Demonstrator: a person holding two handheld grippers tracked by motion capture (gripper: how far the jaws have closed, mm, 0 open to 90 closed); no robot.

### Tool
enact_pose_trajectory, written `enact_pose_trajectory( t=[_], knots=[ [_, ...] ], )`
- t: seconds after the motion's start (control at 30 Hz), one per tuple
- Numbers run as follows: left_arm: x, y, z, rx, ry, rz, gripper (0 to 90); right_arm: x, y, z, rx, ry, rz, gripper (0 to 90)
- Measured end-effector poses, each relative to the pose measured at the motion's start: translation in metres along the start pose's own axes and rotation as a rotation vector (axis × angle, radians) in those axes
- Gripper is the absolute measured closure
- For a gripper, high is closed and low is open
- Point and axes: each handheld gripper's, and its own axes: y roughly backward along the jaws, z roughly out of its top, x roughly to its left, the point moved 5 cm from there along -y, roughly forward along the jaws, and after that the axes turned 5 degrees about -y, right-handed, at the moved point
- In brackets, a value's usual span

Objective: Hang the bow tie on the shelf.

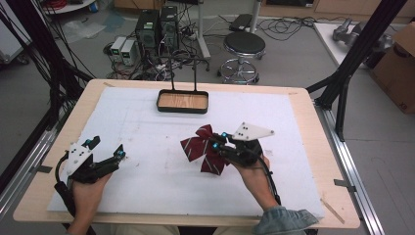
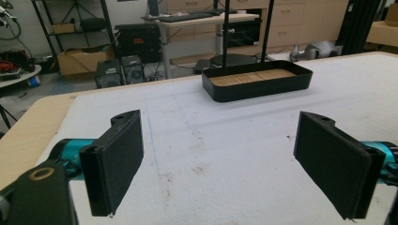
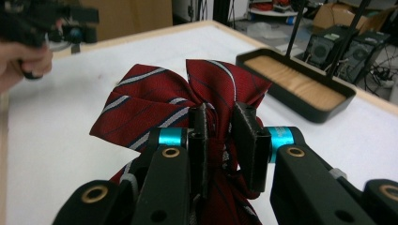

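Observation:
A dark red bow tie with grey stripes (image 1: 201, 147) (image 3: 178, 96) lies on the white mat a little right of the middle. My right gripper (image 1: 215, 142) (image 3: 219, 136) is shut on the bow's knot, and cloth bulges between its two jaws. At the mat's left, my left gripper (image 1: 105, 149) (image 2: 220, 164) is open, its black pads wide apart above bare mat with nothing between them. A black tray with a wooden bottom (image 1: 182, 102) (image 2: 257, 80) (image 3: 300, 89) stands at the far middle of the mat.
The white mat (image 1: 147, 142) covers most of the wooden table (image 1: 34, 181). Two thin black rods (image 1: 183, 73) rise from the tray's far side. Beyond the table stand a stool (image 1: 243, 49), computer cases (image 1: 156, 29) and cables. A black frame post (image 1: 350, 58) stands at the right.

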Motion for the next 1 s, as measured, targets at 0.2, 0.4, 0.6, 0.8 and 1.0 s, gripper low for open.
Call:
enact_pose_trajectory(
  t=[0.2,0.4,0.6,0.8,1.0],
  knots=[
    [-0.001,-0.001,0.000,0.001,0.004,-0.003,16.6,-0.024,-0.015,0.029,0.005,-0.003,0.045,75.8],
    [-0.001,-0.001,0.001,-0.013,0.003,0.004,16.9,-0.042,-0.034,0.052,0.020,0.023,0.053,75.8],
    [-0.001,-0.002,0.000,-0.014,0.009,-0.004,16.9,-0.055,-0.052,0.076,0.002,0.079,0.033,75.9],
    [-0.004,-0.004,0.000,-0.014,0.005,-0.015,16.9,-0.070,-0.071,0.097,-0.005,0.080,0.018,76.0],
    [-0.004,-0.005,0.000,-0.015,0.005,-0.021,16.9,-0.085,-0.088,0.110,-0.003,0.073,0.013,76.2]
  ],
)
